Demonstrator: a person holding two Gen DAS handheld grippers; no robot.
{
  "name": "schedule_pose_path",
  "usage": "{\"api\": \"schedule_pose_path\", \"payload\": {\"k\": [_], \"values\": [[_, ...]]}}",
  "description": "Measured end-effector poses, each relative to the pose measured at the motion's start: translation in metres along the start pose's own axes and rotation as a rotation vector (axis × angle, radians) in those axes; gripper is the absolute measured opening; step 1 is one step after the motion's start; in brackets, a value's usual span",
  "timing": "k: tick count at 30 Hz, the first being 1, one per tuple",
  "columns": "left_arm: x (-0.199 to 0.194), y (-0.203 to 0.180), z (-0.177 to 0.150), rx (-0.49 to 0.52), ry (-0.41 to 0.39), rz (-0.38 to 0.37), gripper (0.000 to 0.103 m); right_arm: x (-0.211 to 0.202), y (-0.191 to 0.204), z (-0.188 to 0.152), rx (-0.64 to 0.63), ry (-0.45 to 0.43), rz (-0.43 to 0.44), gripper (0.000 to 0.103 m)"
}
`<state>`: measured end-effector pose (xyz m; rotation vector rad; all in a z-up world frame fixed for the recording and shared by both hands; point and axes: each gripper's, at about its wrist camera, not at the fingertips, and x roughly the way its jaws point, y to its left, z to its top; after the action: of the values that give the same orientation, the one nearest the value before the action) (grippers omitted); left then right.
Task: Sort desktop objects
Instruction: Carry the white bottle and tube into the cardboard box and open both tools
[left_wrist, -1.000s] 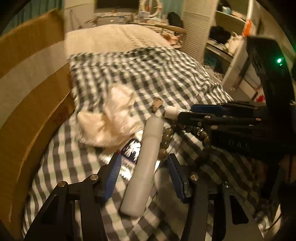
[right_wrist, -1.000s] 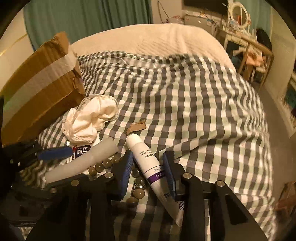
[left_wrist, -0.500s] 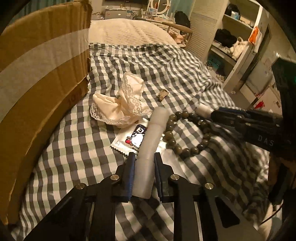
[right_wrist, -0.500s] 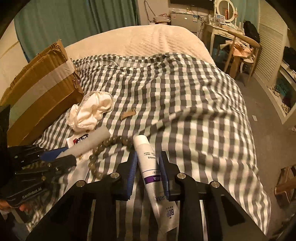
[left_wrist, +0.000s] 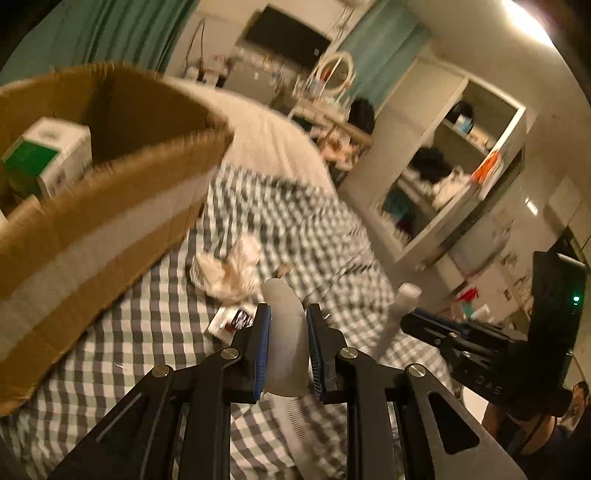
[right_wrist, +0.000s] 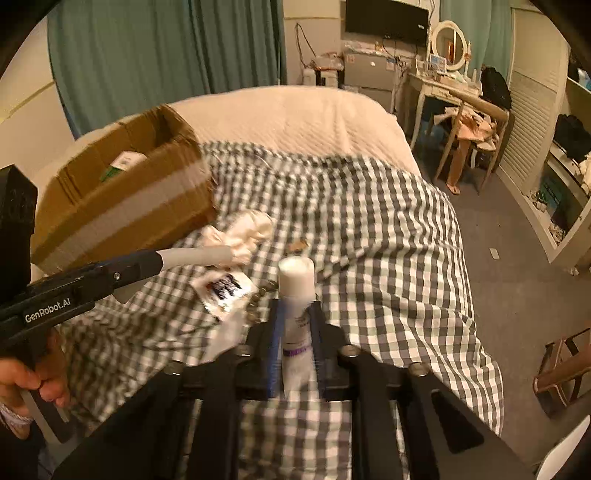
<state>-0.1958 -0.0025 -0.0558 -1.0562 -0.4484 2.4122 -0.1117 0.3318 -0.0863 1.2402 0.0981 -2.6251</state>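
Grey tube (left_wrist: 284, 332), pinched lengthwise in the left hand-held gripper (left_wrist: 288, 345), sits nearest the cardboard box (left_wrist: 110, 206); the right hand-held gripper (right_wrist: 295, 343) clamps the white tube (right_wrist: 295, 291).

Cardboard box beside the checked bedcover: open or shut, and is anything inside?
Open. The cardboard box has its top flaps up, and a white-and-green carton sits inside. What else it holds cannot be told.

place: we see a home bedroom | bed (right_wrist: 332, 122) with cream quilt and checked cover (right_wrist: 369, 221) | teal curtains (right_wrist: 147, 55) | dressing table (right_wrist: 443, 85) with round mirror (right_wrist: 448, 44) | wall television (right_wrist: 386, 16) | open shelves (left_wrist: 443, 173) of clothes | wooden chair (right_wrist: 476, 122) draped with garments | cardboard box (right_wrist: 122, 199) on the bed
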Motion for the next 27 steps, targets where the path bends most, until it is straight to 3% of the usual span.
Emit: {"api": "schedule_pose_path", "payload": {"k": [5,10,11,15,22,27], "values": [[-0.036,-0.009,0.009,0.005,-0.1,-0.029,0.02,-0.02,0.016,0.01,-0.018,-0.026,0.017,0.006],[-0.047,-0.006,0.006,0.011,-0.13,0.029,0.02,-0.002,0.025,0.002,-0.031,0.007,0.003,0.009],[-0.044,-0.003,0.003,0.004,-0.128,0.036,0.02,0.007,0.026,-0.001,-0.026,0.02,0.003,0.011],[-0.028,0.007,-0.007,0.0,-0.119,0.084,0.02,0.038,0.028,-0.009,-0.019,0.045,0.023,0.034],[0.008,0.03,-0.014,-0.023,-0.038,0.169,0.02,0.103,0.043,-0.001,-0.1,0.087,0.028,0.035],[0.025,0.041,-0.012,-0.035,-0.017,0.186,0.02,0.139,0.033,-0.003,-0.008,0.149,0.062,0.035]]}}
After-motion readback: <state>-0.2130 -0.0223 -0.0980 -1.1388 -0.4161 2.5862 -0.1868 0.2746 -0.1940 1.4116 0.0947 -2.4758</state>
